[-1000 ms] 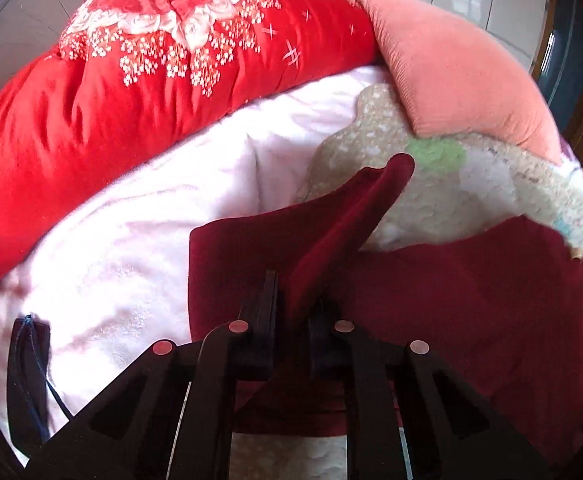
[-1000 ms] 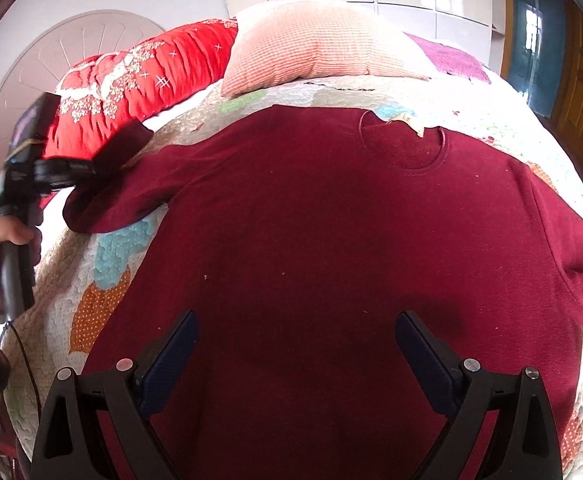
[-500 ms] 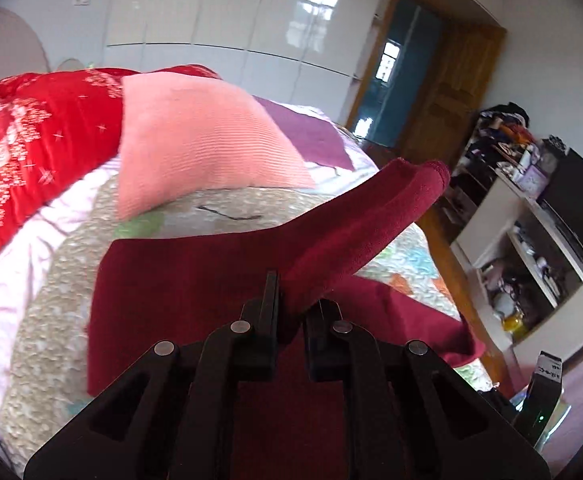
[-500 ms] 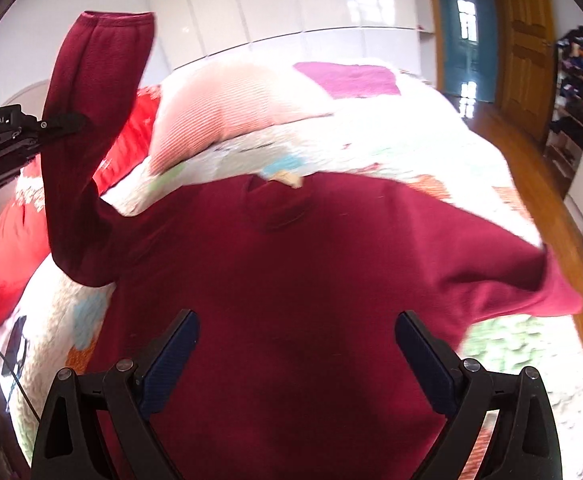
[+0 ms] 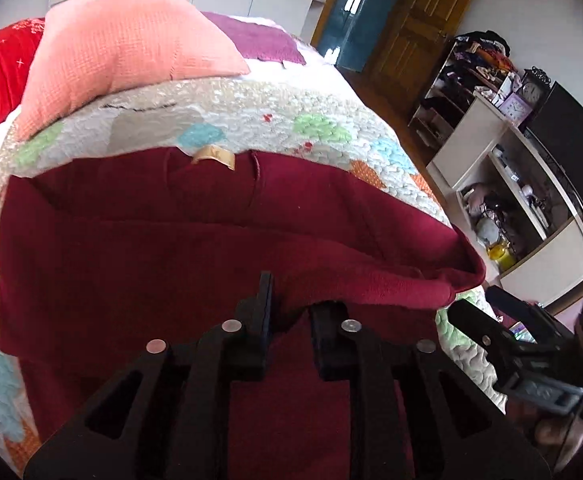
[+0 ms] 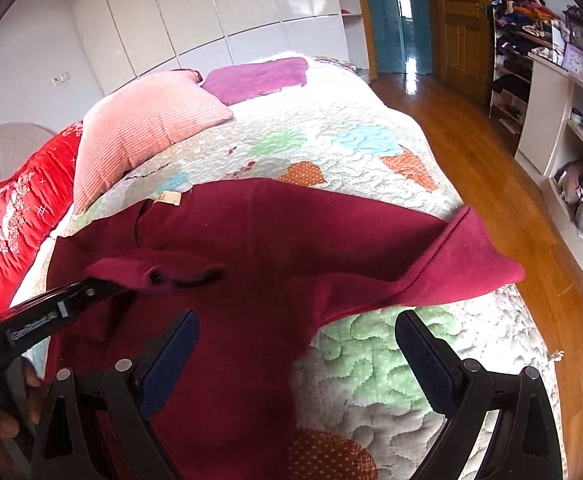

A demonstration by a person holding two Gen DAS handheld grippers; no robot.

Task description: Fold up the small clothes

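Note:
A dark red sweater [image 6: 259,240] lies flat on the quilted bed [image 6: 355,148], neck label toward the pillows. My left gripper [image 5: 291,312] is shut on the sweater's left sleeve [image 5: 371,280], which is drawn across the sweater's chest [image 5: 131,248]; it also shows at the left of the right wrist view [image 6: 107,286], holding the cuff [image 6: 151,272]. My right gripper [image 6: 295,344] is open and empty, low over the sweater's right side, with the right sleeve [image 6: 459,264] spread out just beyond it.
A pink pillow [image 6: 143,128], a red floral quilt [image 6: 23,216] and a purple cloth [image 6: 255,78] lie at the bed's head. The bed edge drops to a wooden floor [image 6: 491,184] on the right, with white shelves [image 6: 563,120] beyond.
My left gripper has carried the left sleeve from out at the bed's left side, up and over, and down across the sweater's chest. My right gripper has shifted rightward, staying open.

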